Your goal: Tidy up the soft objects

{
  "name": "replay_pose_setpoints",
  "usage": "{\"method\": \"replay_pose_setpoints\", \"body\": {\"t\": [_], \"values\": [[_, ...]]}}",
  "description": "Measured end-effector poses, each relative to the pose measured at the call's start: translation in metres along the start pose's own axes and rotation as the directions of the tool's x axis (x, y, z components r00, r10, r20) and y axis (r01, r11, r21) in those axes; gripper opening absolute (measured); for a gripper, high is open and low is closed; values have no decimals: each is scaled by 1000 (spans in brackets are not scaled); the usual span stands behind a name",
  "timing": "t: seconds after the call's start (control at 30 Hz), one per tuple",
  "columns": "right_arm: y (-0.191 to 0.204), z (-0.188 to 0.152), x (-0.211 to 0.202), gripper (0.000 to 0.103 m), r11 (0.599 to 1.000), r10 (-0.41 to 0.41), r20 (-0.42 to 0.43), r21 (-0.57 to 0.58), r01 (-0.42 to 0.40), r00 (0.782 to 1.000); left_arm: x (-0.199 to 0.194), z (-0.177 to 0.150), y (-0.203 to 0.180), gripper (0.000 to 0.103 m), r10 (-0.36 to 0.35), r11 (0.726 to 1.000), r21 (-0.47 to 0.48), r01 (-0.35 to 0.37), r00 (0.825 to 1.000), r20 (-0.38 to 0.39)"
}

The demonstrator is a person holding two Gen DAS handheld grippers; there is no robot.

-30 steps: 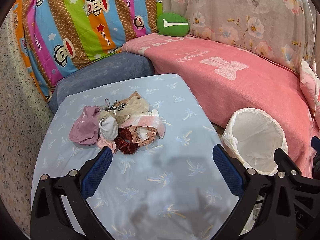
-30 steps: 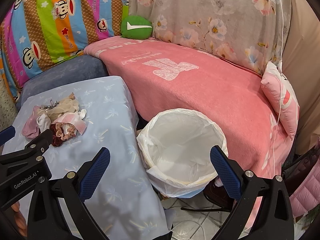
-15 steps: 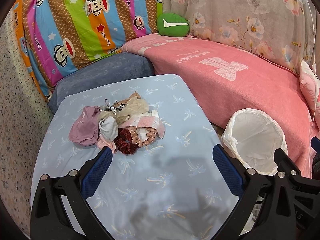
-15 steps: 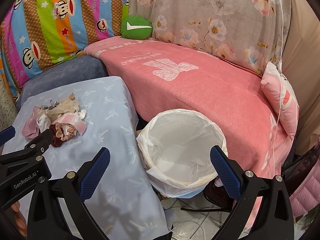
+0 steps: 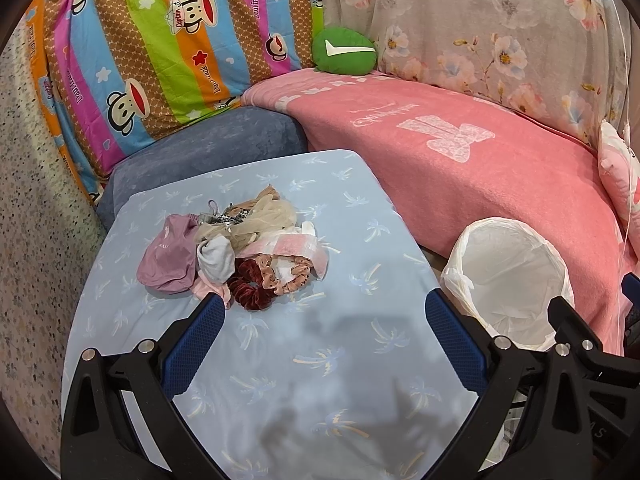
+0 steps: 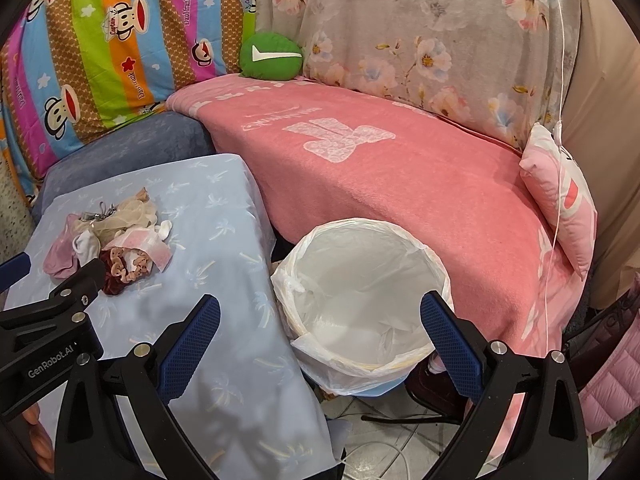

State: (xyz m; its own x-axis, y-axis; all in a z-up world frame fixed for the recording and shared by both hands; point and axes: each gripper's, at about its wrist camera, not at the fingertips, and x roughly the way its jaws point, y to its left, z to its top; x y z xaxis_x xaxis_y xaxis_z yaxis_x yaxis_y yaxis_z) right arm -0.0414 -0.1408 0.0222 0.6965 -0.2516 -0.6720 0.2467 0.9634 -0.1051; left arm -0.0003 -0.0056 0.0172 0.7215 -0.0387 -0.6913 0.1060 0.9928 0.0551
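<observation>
A small heap of soft things [image 5: 236, 248] [image 6: 116, 240] lies on the light blue table [image 5: 304, 360] [image 6: 224, 280]: a mauve cloth [image 5: 168, 256], a white sock [image 5: 216, 258], a dark red scrunchie [image 5: 250, 284], a pink patterned scrunchie [image 5: 288, 276], beige fabric [image 5: 264, 216] and a pink-and-white cloth [image 5: 288, 246]. My left gripper [image 5: 320, 312] hovers open just short of the heap, nothing between its fingers. My right gripper [image 6: 320, 316] is open and empty above the rim of a white-lined bin [image 6: 360, 296] [image 5: 508, 284] to the right of the table.
A pink blanket-covered couch [image 5: 460, 168] [image 6: 380, 168] runs behind table and bin. A green cushion [image 5: 344, 50], a striped cartoon sheet [image 5: 160, 48] and a floral cover [image 6: 420, 40] form the back. A pink pillow [image 6: 560, 192] sits at the right; tiled floor [image 6: 380, 440] lies below the bin.
</observation>
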Motion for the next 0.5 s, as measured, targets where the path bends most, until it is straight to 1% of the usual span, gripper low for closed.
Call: {"method": "replay_pose_setpoints", "body": {"t": [0.5], "values": [[-6,5,-3,97,1000,-4,8,2,4,1000,0,2,-3,96,-4,1000,-1,4,1000,6]]}}
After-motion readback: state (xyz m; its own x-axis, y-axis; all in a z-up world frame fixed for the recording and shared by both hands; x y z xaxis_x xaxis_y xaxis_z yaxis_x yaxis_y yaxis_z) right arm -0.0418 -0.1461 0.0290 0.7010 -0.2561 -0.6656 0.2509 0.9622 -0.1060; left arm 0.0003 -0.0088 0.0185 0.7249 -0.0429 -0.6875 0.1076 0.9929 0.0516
